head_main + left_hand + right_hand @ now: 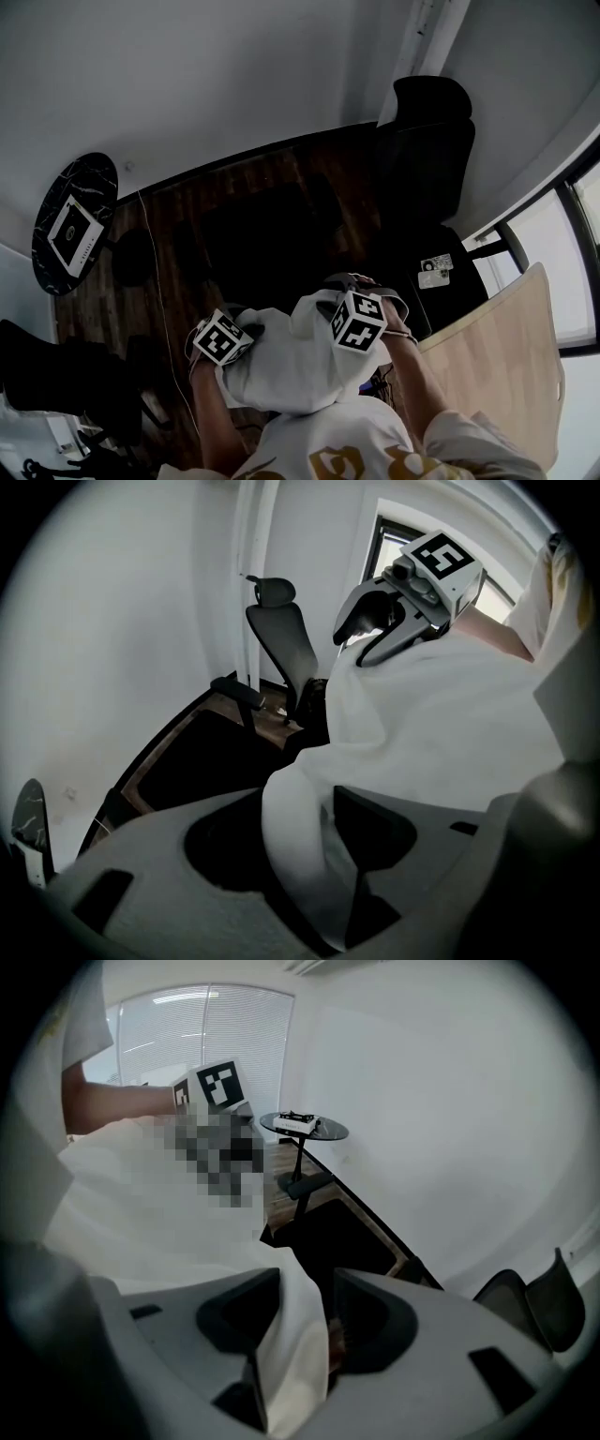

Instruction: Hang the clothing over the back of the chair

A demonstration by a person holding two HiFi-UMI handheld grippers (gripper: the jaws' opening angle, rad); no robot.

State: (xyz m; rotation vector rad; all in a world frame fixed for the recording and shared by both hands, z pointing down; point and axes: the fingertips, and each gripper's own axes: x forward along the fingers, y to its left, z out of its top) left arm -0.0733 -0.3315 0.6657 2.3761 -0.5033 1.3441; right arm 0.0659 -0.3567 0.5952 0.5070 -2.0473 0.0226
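Hanging is judged undone: garment (pixel 281 370) is bunched near, chair (pixel 422 169) far right. Left gripper (pixel 298 797) and right gripper (pixel 307 1279) are opened, garment loose between.

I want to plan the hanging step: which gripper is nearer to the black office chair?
Right. In the head view the right gripper is just left of the seat of the black chair; the left gripper is farther left, across the white clothing.
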